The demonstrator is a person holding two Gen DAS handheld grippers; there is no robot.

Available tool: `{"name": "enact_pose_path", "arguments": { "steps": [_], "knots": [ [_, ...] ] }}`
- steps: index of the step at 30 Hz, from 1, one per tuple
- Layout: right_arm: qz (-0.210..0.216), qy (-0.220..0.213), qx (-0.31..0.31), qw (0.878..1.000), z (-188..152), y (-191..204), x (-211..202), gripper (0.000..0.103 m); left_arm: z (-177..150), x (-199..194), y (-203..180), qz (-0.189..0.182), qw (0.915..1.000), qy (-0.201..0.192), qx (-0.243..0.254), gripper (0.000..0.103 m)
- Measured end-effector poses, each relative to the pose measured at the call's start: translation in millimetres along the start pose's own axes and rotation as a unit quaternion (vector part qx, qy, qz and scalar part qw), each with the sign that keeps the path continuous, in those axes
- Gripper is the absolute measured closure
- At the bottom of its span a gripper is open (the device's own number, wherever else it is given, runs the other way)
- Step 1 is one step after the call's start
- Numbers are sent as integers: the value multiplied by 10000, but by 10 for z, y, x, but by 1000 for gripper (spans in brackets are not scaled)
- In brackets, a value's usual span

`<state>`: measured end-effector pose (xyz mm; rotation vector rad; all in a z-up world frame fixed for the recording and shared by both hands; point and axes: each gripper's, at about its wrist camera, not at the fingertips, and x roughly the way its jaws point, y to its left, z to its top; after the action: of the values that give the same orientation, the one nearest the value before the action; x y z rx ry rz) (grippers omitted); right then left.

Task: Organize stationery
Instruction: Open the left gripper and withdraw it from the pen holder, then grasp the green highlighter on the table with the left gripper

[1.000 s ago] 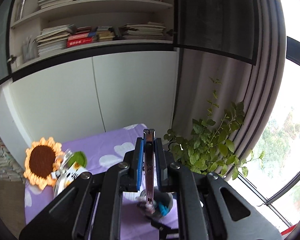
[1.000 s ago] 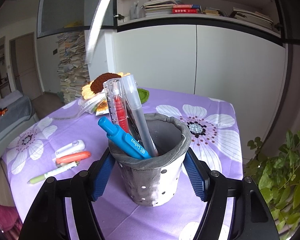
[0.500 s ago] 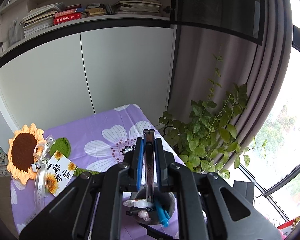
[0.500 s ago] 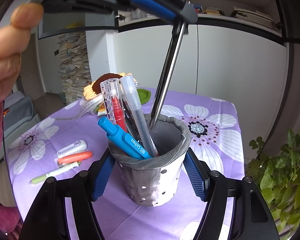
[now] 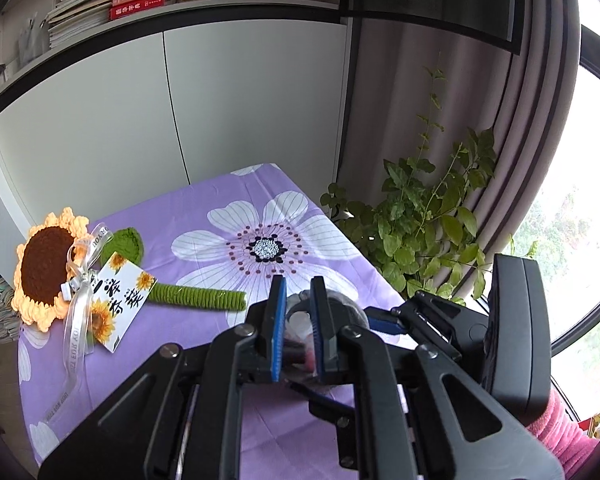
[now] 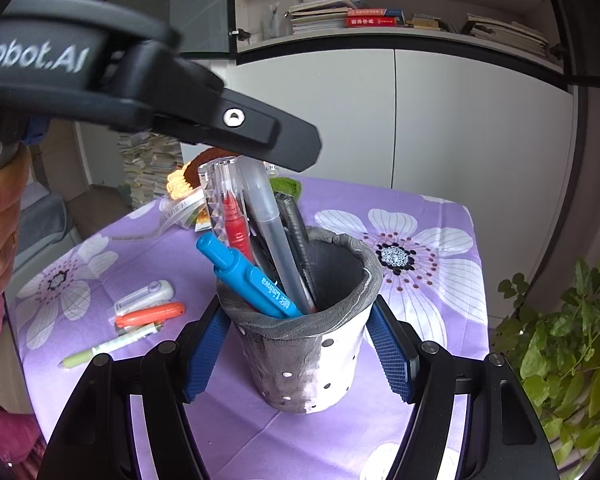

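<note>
Lowered over the pen holder (image 6: 304, 344), your left hand-held gripper (image 5: 298, 328) is opening, its black pen (image 6: 296, 232) dropped inside, while your right hand-held gripper (image 6: 300, 356) clamps the holder steady on the table (image 6: 440, 320).

The left tool (image 5: 298, 316) points steeply down, its jaws opening with nothing pressed between them; the right tool (image 6: 300, 344) stays level-tilted, jaws clamped wide.

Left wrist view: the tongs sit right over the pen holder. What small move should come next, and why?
Probably lift the left tongs straight up, clear of the pen holder. Their jaws are opening with nothing between the pads, the dark pen stands inside the holder, which the right tongs clamp, and an orange pen lies loose on the tablecloth.
</note>
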<state>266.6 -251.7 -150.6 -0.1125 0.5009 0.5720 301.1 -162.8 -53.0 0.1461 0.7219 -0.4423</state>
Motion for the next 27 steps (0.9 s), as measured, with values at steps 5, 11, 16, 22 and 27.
{"name": "enact_pose_path", "arguments": {
  "steps": [5, 11, 16, 22, 27],
  "knots": [
    [-4, 1, 3, 10000, -3, 4, -3, 32, -82, -290, 154, 148, 9993, -242, -228, 61],
    [0, 1, 0, 10000, -2, 2, -1, 32, -424, -539, 382, 395, 9984, -57, -393, 61],
    [-4, 1, -2, 10000, -2, 2, -2, 32, -896, -411, 582, 553, 9939, 701, -650, 63],
    [-2, 2, 1, 10000, -2, -1, -1, 32, -1359, -128, 748, 668, 9789, 1676, -957, 68],
    [1, 2, 2, 10000, -1, -2, 0, 32, -1511, -7, 649, 384, 9749, 2058, -761, 69]
  ]
}}
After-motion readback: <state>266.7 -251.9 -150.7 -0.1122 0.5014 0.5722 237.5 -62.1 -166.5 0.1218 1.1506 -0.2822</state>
